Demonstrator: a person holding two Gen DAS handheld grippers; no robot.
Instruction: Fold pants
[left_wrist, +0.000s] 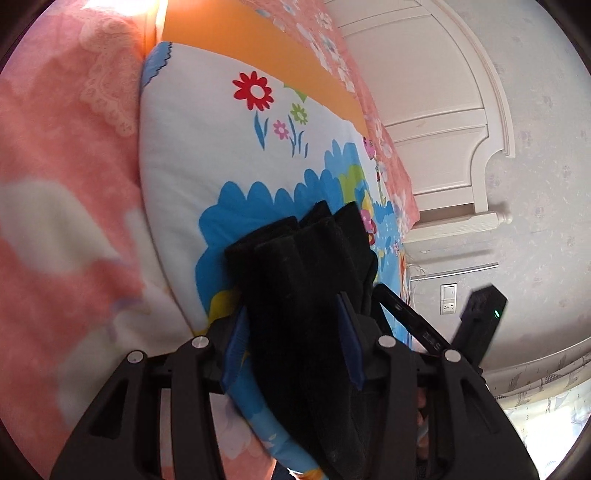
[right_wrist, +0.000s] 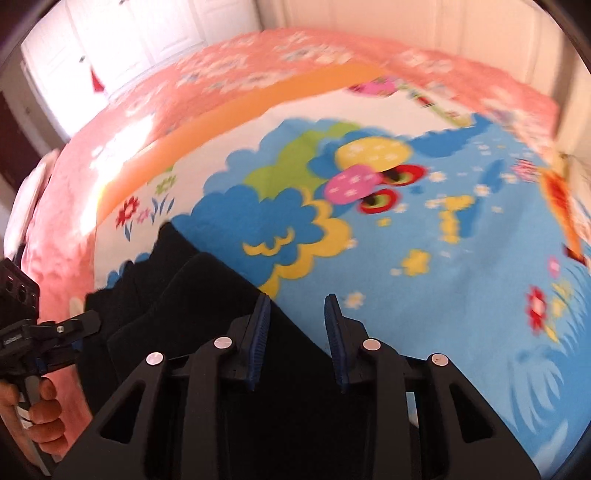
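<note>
The black pants (left_wrist: 306, 295) hang bunched between the blue pads of my left gripper (left_wrist: 291, 325), which is shut on them above a cartoon-print quilt (left_wrist: 229, 155). In the right wrist view the pants (right_wrist: 177, 295) lie on the quilt at lower left. My right gripper (right_wrist: 295, 314) is open, its left pad (right_wrist: 260, 328) at the pants' edge and nothing between the pads. The left gripper (right_wrist: 79, 325) shows at the far left, held by a hand.
The quilt (right_wrist: 424, 240) lies on a bed with a pink flowered cover (left_wrist: 62, 166). A white headboard (left_wrist: 436, 122) and a wall with an outlet (left_wrist: 448, 299) are at the right. White doors (right_wrist: 122, 40) stand beyond the bed.
</note>
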